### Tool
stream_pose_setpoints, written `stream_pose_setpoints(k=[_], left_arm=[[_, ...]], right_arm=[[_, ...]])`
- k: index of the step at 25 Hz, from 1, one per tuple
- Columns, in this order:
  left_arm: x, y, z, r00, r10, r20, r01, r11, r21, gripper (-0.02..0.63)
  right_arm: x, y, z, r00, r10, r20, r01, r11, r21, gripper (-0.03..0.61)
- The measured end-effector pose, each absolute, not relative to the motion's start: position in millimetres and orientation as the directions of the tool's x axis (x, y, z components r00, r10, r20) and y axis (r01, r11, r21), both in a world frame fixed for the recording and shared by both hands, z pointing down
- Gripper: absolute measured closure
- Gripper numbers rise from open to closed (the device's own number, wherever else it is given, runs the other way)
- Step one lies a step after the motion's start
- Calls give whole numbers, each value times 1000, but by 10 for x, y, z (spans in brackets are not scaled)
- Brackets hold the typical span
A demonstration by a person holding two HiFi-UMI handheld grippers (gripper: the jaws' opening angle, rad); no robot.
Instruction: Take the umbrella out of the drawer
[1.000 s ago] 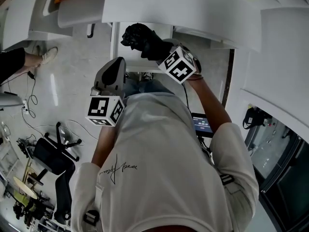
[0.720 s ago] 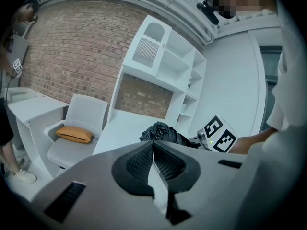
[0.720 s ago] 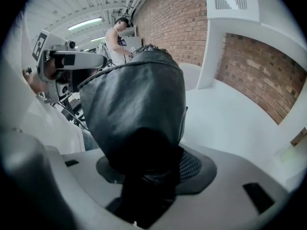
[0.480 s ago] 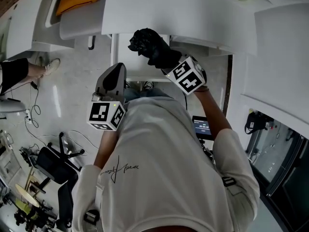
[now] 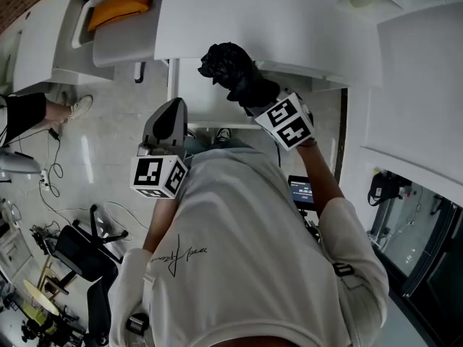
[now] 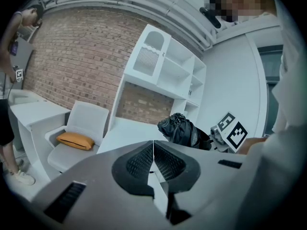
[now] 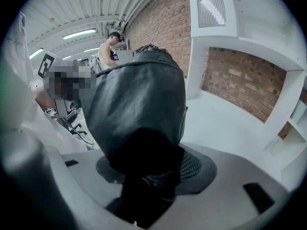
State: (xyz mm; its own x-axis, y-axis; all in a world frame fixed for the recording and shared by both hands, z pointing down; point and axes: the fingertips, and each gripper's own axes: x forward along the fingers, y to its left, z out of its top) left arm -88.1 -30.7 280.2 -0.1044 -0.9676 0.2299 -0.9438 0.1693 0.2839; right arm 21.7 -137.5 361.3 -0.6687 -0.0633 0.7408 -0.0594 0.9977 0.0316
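Observation:
The umbrella [image 5: 230,69] is black, folded and crumpled, and my right gripper [image 5: 251,92] is shut on it, holding it up over the front edge of the white desk [image 5: 253,13]. In the right gripper view the umbrella [image 7: 139,104] fills the space between the jaws and hides the fingertips. Just below it lies a white box that looks like the open drawer [image 5: 210,107]. My left gripper [image 5: 172,108] hangs shut and empty to the left of the drawer, apart from the umbrella. Its pads [image 6: 165,163] meet, with the umbrella [image 6: 180,131] seen beyond them.
A white chair with an orange cushion [image 5: 119,9] stands at the desk's left. Another person's shoe [image 5: 76,107] and cables lie on the floor to the left. A black office chair [image 5: 79,244] is at lower left. White shelves [image 6: 165,73] stand against a brick wall.
My right gripper has carried the umbrella up and away from the body, toward the desk edge. The left gripper has barely moved.

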Motion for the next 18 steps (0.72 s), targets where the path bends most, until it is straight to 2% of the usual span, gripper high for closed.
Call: stream_pose_setpoints(k=[18], left_arm=[[-780,-337,2580,-82,-981,178,-950,131,284,597]], right_arm=[[507,-1437,3091,-761,-171,625,-170,984,62,339]])
